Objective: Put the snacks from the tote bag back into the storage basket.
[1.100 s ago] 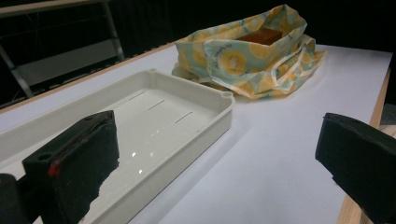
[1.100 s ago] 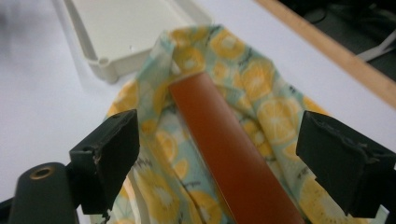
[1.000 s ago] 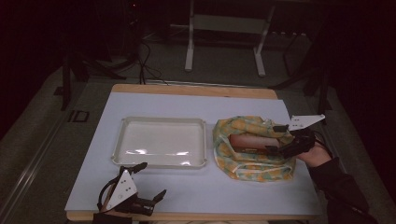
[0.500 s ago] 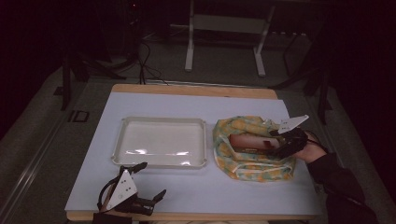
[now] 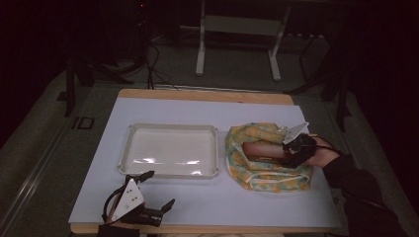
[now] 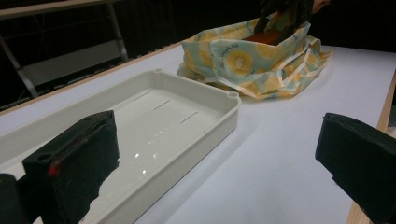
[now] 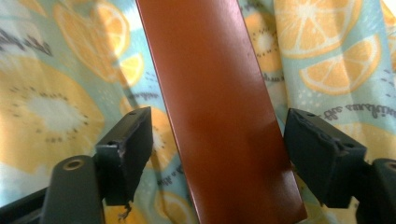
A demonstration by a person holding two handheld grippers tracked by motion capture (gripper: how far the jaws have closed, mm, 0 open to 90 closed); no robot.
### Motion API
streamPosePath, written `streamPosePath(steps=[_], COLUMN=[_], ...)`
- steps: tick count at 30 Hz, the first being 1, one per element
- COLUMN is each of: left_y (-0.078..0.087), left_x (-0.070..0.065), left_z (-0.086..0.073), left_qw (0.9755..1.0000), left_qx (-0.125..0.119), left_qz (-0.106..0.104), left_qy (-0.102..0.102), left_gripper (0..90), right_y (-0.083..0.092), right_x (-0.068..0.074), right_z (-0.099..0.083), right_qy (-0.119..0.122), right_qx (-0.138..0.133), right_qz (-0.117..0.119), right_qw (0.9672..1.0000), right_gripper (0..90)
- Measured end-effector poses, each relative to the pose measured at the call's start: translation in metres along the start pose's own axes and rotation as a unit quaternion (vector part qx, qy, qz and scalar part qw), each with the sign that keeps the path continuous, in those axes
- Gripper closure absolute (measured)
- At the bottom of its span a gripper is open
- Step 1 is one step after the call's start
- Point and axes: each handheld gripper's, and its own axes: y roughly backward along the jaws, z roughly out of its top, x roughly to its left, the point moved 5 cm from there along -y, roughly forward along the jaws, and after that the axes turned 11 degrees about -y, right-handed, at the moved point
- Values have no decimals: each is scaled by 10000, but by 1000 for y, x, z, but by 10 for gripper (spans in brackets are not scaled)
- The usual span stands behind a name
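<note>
A cloth bag (image 5: 267,174) printed with orange slices lies open at the table's right, with a long red-brown box (image 5: 261,149) inside it. My right gripper (image 5: 289,150) reaches down into the bag from the right. In the right gripper view the box (image 7: 219,93) runs between the jaws of my right gripper (image 7: 217,149). The jaws have just been closing. The right pad is almost at the box's edge, and a gap remains at the left pad. My left gripper (image 5: 158,188) rests open near the front edge, pointing at the white tray (image 5: 168,129), with nothing between its jaws (image 6: 219,158).
The white tray (image 6: 224,100) is shallow and holds nothing. It sits left of the bag (image 6: 233,60). A bare white table surface (image 5: 237,202) lies in front of both. Beyond the table's wooden far edge (image 5: 207,95) stand dark stands and cables on the floor.
My right gripper has sunk lower into the bag and its jaws have narrowed around the red-brown box. The left gripper, tray and bag have stayed put.
</note>
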Motion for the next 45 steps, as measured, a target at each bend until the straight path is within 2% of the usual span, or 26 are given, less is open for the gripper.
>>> streamPosePath(steps=[5,7,10,12,13,28,40,45], left_y=[0,0,0,0,0,-1,-2,-1], left_x=[0,0,0,0,0,0,-1,-1], left_z=[0,0,0,0,0,0,0,0], left_qw=[10000,10000,10000,10000,10000,10000,10000,10000], left_qx=[-6,4,3,0,-2,-7,18,10], left_qz=[-9,-5,-9,-3,-5,-13,-36,-27], left_qy=[4,-3,1,1,2,-7,-16,-14], left_gripper=[0,0,0,0,0,0,0,0], right_y=[-3,-3,-1,2,3,26,52,61], right_x=[-3,-3,-3,-2,-2,-6,-9,-9], right_z=[-1,-2,-2,-2,-2,0,7,12], right_qy=[159,178,241,362,409,225,196,253], right_qx=[130,167,156,116,64,-320,-534,-539], right_qz=[-44,32,65,170,147,319,154,104], right_qw=[9998,9997,9996,9991,9990,9987,9983,9982], right_gripper=[360,386,410,420,421,428,429,428])
